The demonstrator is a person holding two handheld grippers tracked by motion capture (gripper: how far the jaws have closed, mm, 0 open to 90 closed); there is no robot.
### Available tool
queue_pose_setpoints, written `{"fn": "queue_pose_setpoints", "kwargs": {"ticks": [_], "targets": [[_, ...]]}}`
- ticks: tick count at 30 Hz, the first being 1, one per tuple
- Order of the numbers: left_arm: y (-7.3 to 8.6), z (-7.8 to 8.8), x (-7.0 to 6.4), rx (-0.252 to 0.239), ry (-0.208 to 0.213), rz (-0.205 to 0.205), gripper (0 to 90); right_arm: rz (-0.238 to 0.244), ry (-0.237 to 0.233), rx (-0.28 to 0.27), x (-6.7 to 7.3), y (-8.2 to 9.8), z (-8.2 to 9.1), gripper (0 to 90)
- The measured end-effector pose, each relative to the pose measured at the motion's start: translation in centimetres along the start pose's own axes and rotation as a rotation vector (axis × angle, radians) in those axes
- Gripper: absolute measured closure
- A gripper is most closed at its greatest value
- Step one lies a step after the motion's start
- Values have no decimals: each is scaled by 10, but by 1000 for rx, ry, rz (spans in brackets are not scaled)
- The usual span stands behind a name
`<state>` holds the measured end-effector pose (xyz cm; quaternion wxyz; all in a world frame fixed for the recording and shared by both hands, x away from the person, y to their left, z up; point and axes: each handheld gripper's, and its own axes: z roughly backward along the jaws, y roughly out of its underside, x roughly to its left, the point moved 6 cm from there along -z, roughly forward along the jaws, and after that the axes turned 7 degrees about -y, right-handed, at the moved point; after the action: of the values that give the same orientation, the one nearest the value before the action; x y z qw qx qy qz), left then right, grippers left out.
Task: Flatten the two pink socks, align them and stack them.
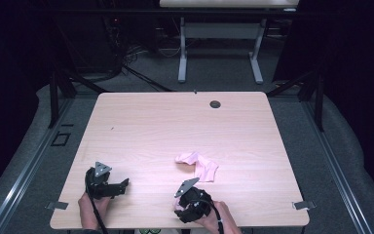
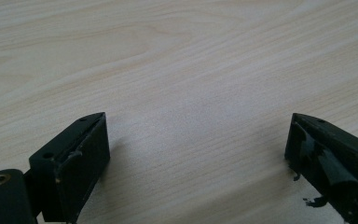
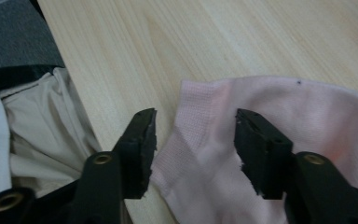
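Observation:
A crumpled pink sock [image 1: 198,166] lies on the wooden table [image 1: 175,126], right of centre. My right gripper [image 1: 182,207] is held low over the table's front edge by a hand. In the right gripper view a flat pink sock [image 3: 270,107] lies on the wood with its ribbed cuff between the jaws of my right gripper [image 3: 196,122]. The jaws stand partly apart, and the cloth is not pinched. My left gripper [image 1: 121,185] rests near the front left. In its own view the left gripper [image 2: 196,140] is wide open over bare wood.
The table's front edge [image 3: 74,88] runs just left of the right jaws, with the person's beige clothing [image 3: 42,126] and dark floor beyond it. A round cable hole [image 1: 215,104] sits at the table's far side. Another table [image 1: 219,29] stands behind.

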<state>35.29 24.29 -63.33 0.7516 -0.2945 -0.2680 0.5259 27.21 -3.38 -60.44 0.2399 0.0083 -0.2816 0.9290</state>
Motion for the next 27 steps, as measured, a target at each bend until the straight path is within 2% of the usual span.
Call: {"fn": "queue_pose_setpoints", "kwargs": {"ticks": [2,3,4,5,8,14,21,24,26,27], "targets": [[0,0,0,0,0,0,65,2,25,24,-2,1,-2,564],[0,0,0,0,0,0,65,-11,14,6,-3,1,-5,585],[0,0,0,0,0,0,65,-9,20,24,-4,2,-4,596],[0,0,0,0,1,0,65,-22,14,7,-4,2,-6,608],[0,0,0,0,1,1,65,-21,6,0,-4,3,-6,666],[0,0,0,5,6,1,64,-38,-21,-19,-6,5,-5,827],[0,0,0,6,-1,11,63,-93,-69,-69,-13,7,-1,857],[0,0,0,9,-9,20,62,-112,-76,-109,-16,5,8,865],[0,-1,-1,16,-12,21,43,-127,-81,-153,-17,2,17,868],[0,-2,-2,25,-11,18,27,-128,-81,-154,-19,0,22,869]]}}
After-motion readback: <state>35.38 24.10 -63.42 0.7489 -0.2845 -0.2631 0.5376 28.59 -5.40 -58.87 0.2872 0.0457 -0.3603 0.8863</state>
